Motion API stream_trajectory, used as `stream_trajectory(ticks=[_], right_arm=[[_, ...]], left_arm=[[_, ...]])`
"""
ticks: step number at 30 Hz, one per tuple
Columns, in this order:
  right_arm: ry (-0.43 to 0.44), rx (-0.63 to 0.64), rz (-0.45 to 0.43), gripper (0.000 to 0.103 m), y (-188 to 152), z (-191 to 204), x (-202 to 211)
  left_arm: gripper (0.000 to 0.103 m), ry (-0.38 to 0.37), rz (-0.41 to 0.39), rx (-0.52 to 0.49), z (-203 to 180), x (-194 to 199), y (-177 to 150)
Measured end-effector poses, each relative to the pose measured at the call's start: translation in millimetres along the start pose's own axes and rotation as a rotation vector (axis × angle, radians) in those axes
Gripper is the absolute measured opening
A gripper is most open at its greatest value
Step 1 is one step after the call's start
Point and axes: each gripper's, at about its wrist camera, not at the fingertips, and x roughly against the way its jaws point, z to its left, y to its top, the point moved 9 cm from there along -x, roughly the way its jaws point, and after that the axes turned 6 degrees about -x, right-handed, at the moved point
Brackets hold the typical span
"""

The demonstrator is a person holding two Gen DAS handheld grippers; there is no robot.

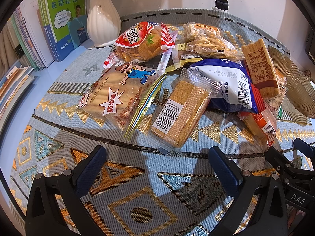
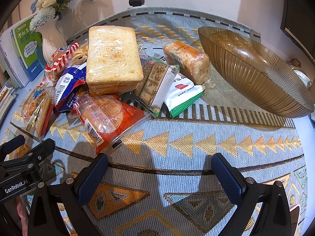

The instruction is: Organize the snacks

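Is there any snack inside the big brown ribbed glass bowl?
No, the brown ribbed glass bowl shows only its own bare inside, and the wrapped snacks, like the wrapped sliced bread, lie on the patterned cloth beside it.

Snack pile left of bowl, vase behind pile

Snack pile beside amber bowl

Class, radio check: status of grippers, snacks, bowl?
Left gripper open, right gripper open, both empty. Snack pile untouched on cloth. Bowl empty, path clear.
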Motion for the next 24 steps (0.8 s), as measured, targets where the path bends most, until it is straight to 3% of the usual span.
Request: stream_trajectory(ticks=[19,21,24], right_arm=[[0.007,-0.002,0.000,0.103,0.0,0.2,0.3],[0.067,-0.016,-0.010,0.103,1.8,0.3,3.9],[0.253,-0.082,-0.017,0.102,2.5,-0.6,17.3]], left_arm=[[0.103,-0.003,0.001,-0.007,-0.3,0.2,-0.1],[0.102,-0.029,0.006,-0.031,-0.7,2.5,-2.2],[0.101,-0.084,-0.002,-0.051,-1.6,9.7,-5.4]])
